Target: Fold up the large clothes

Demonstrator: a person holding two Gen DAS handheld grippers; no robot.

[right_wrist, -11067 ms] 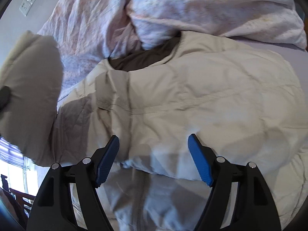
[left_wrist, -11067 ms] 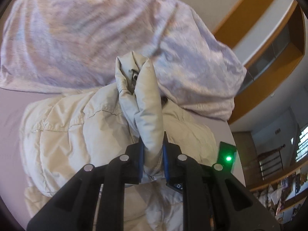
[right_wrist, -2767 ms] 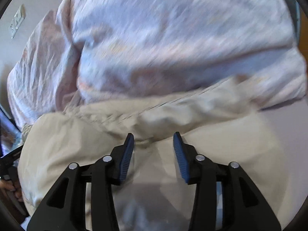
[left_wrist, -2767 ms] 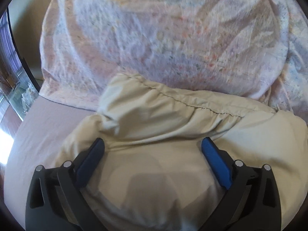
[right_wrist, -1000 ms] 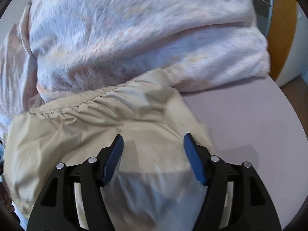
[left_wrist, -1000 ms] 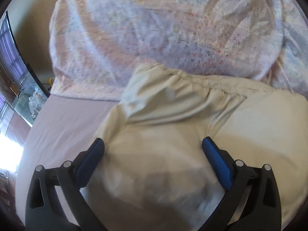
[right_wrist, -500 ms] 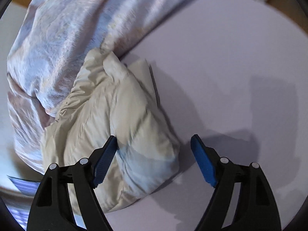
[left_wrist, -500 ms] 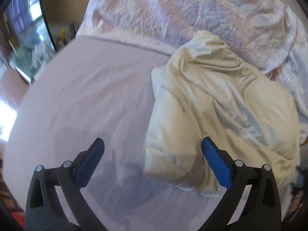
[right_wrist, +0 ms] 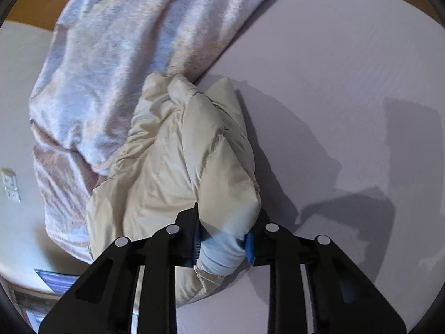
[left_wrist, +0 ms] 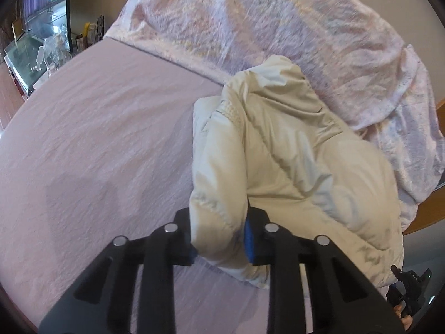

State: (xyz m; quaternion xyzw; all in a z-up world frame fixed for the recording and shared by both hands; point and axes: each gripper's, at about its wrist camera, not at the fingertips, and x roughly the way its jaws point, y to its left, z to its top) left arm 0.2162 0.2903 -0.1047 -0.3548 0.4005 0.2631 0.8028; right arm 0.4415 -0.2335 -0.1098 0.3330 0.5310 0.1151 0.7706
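Note:
A cream puffy jacket (left_wrist: pixel 292 161) lies folded into a bundle on the pale lilac bed sheet (left_wrist: pixel 97 144), its far end against a rumpled floral duvet (left_wrist: pixel 278 27). My left gripper (left_wrist: pixel 221 239) is shut on the bundle's near left corner. In the right wrist view the same jacket (right_wrist: pixel 178 161) runs away from me, and my right gripper (right_wrist: pixel 224 246) is shut on its near right corner. The right gripper also shows small at the lower right of the left wrist view (left_wrist: pixel 408 286).
The duvet (right_wrist: pixel 133 41) fills the far side of the bed. Bare sheet (right_wrist: pixel 347 97) spreads to the right of the jacket. A glass-topped stand with small items (left_wrist: pixel 36 53) is beyond the bed's left edge. A wooden bed frame (left_wrist: pixel 428 214) shows at right.
Both grippers were open half a second ago beside the folded jacket. Each has now closed on a near corner of the bundle.

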